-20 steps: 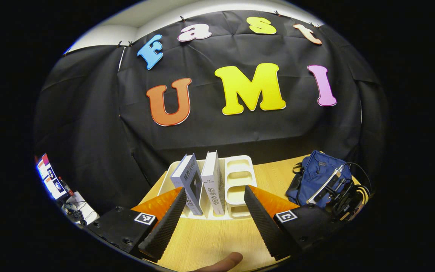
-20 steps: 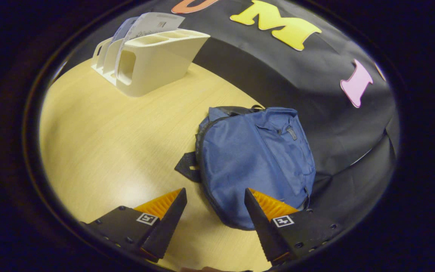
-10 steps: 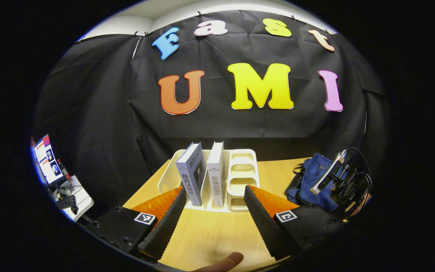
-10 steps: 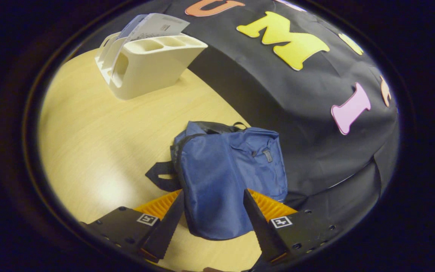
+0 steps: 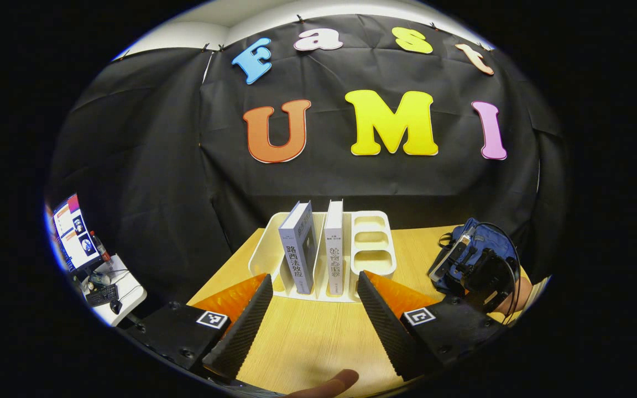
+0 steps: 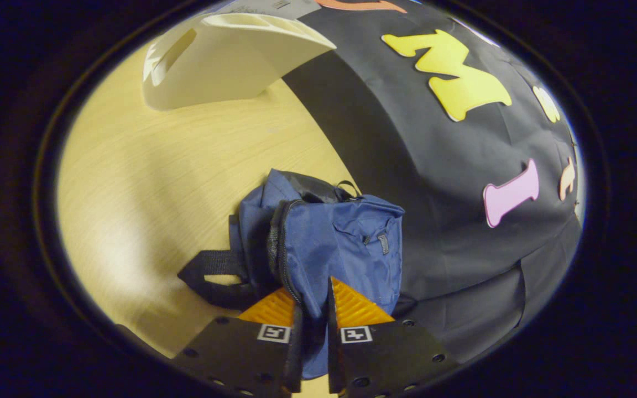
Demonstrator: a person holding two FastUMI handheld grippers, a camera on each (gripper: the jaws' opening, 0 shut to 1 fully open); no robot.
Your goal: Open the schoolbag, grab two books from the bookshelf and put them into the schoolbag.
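While my right gripper pinches a fold of the blue fabric schoolbag on the wooden table | my left gripper gapes, facing 2 upright books dead ahead in the white plastic bookshelf | left nearer them.

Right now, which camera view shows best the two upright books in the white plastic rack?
The left gripper view: the grey-spined book and the white-spined book stand side by side in the white plastic rack, spines facing the camera. The right gripper view shows the rack's side and just a sliver of the books above it.
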